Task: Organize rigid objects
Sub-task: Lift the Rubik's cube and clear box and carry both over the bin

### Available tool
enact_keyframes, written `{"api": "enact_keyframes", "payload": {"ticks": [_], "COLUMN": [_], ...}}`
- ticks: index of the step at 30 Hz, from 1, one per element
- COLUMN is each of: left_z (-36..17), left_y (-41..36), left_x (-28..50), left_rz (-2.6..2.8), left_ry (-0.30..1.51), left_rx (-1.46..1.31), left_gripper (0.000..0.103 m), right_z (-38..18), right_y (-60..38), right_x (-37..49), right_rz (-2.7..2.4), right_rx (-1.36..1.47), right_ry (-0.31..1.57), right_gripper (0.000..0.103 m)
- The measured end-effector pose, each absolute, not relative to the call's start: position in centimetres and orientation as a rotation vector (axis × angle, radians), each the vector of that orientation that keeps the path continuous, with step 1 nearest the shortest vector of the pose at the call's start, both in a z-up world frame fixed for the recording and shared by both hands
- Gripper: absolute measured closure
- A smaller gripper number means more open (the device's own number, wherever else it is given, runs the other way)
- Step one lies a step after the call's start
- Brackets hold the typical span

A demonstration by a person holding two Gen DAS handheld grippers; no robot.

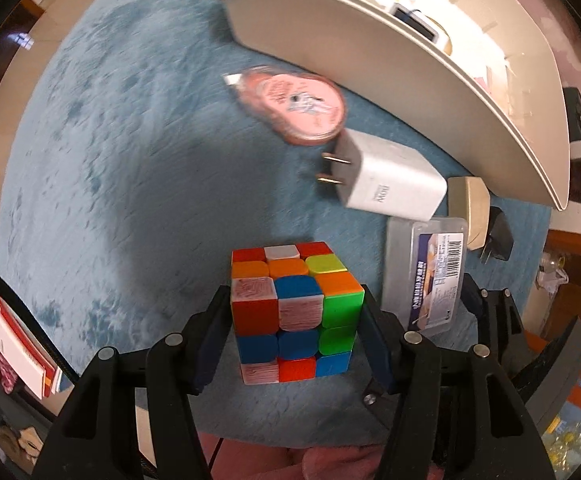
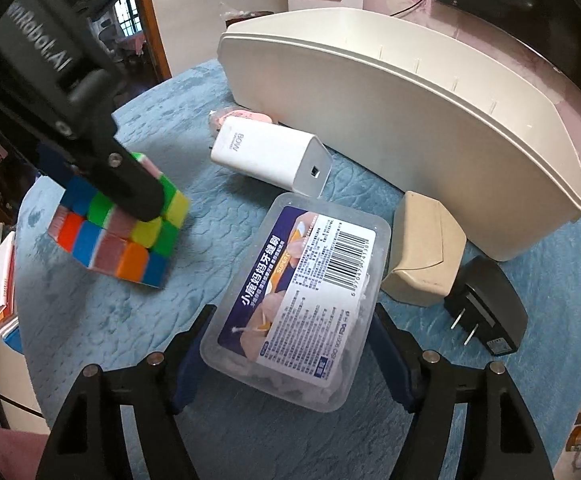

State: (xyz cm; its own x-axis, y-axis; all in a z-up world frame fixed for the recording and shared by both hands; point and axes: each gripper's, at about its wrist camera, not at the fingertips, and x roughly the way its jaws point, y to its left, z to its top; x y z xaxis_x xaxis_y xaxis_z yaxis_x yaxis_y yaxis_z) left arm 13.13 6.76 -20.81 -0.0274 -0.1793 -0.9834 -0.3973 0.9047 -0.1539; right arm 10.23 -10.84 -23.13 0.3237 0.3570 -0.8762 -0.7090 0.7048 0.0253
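Left wrist view looks straight down on the left gripper (image 1: 296, 320), whose two blue-padded jaws press against opposite sides of a puzzle cube (image 1: 292, 314) and hold it; in the right wrist view the cube (image 2: 120, 226) hangs tilted above the blue cloth (image 2: 102, 320) of the tabletop, toward its left edge. The right gripper (image 2: 290, 352) stands fairly wide around the near end of a clear plastic box (image 2: 302, 300) with a printed label; its pads sit just beside the box walls, and whether they touch I cannot tell. The box lies flat near the middle of the tabletop. Beyond it lies a white charger (image 2: 270, 156) on its side, prongs pointing away, with a pink tape dispenser (image 1: 294, 106) just behind it. To the right of the box sit a beige block (image 2: 424, 248) and a black plug adapter (image 2: 486, 312), close together. A long white bin (image 2: 410, 136) runs along the far edge.
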Motion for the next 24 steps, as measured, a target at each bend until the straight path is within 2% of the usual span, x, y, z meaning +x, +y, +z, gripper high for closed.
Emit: {"api": "enact_keyframes", "payload": {"ticks": [11,24], "left_z": [-20.1,-15.2], "left_y": [10.5,14.8], "left_x": [8.5,6.6], "left_rz": [0.230,0.273], "left_ry": [1.560,1.483], "left_rx": [-0.510,-0.466], "left_gripper": [0.040,0.040], "right_z": [-21.1,-18.8], "right_y": [-10.3,-6.6], "right_x": [6.7,2.4], "right_rz": [0.802,0.921], "right_rx": [-0.446,-0.595], "right_ry": [0.981,0.872], "right_gripper": [0.030,0.032]}}
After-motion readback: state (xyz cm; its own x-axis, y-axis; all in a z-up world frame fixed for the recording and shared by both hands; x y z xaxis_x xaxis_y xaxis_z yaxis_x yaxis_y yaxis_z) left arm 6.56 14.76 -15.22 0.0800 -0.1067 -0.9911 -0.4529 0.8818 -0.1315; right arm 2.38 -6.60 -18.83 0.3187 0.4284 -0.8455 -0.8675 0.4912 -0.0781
